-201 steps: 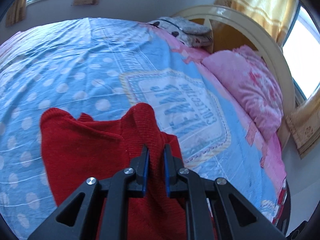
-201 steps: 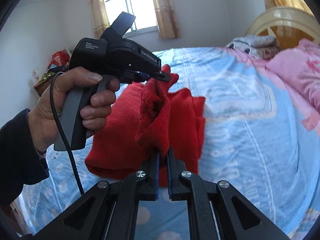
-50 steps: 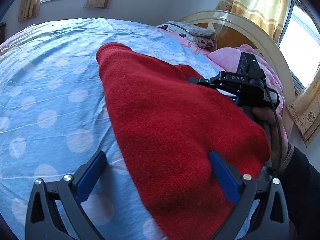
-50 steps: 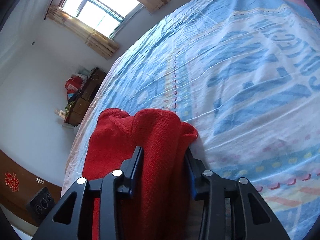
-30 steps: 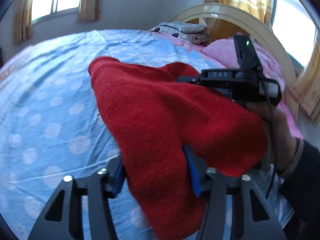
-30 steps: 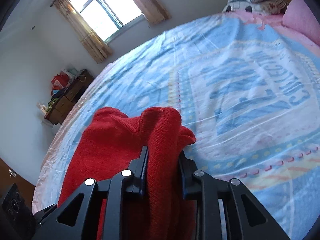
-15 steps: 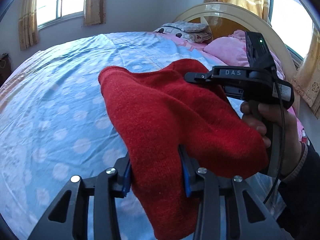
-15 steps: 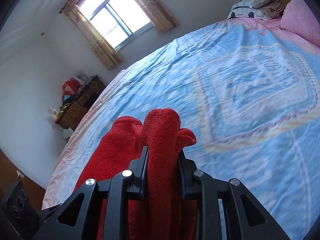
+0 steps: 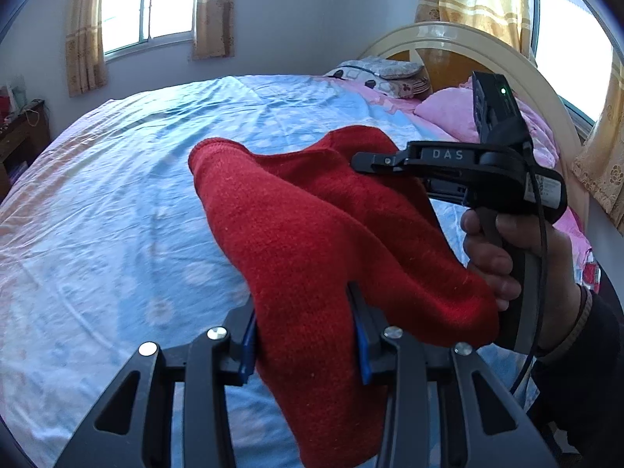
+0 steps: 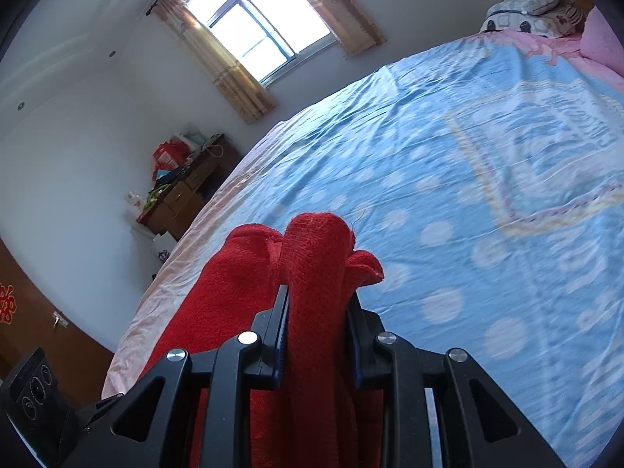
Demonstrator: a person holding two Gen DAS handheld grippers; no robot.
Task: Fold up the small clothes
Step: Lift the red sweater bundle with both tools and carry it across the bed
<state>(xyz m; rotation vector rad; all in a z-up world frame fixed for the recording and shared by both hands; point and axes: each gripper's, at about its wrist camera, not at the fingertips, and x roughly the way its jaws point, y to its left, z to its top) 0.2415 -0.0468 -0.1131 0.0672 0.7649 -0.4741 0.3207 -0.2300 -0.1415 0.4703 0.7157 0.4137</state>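
Clenching red knit garment (image 9: 312, 234) above bed (image 9: 117, 195): left tongs (image 9: 304, 335), right tongs (image 10: 316, 323).

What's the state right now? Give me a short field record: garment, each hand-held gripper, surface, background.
garment: red knit garment, bunched, held up over the bed
left hand-held gripper: shut on a thick fold of the garment, jaws just closed further
right hand-held gripper: shut on another bunch of the garment
surface: blue polka-dot bedsheet
background: pink pillow at the headboard; wooden dresser by the wall
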